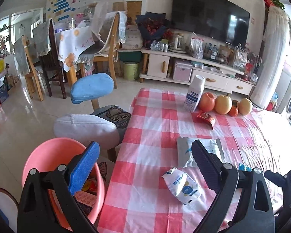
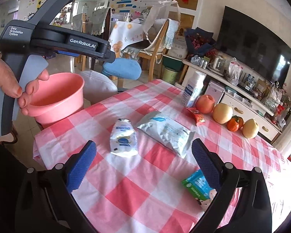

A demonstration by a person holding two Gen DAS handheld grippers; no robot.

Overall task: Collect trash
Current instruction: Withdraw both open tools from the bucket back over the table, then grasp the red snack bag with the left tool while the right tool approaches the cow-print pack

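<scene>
A pink bin [image 1: 54, 155] stands off the table's left edge and holds wrappers; it also shows in the right wrist view [image 2: 58, 99]. On the checked tablecloth [image 2: 145, 184] lie a small white pouch [image 1: 182, 186] [image 2: 123, 137], a larger silver-white bag [image 1: 186, 151] [image 2: 164, 132], a red wrapper [image 1: 206, 117] [image 2: 197, 117] and a green-blue carton [image 2: 200, 188]. My left gripper [image 1: 145, 155] is open and empty, its left finger over the bin. My right gripper [image 2: 143, 155] is open and empty above the table, near the pouch and carton.
A white bottle [image 1: 195, 93] stands by an apple [image 1: 207, 102], pears and oranges at the table's far side. Padded stools [image 1: 87, 128] stand left of the table. A TV cabinet [image 1: 184, 66] and dining chairs lie beyond.
</scene>
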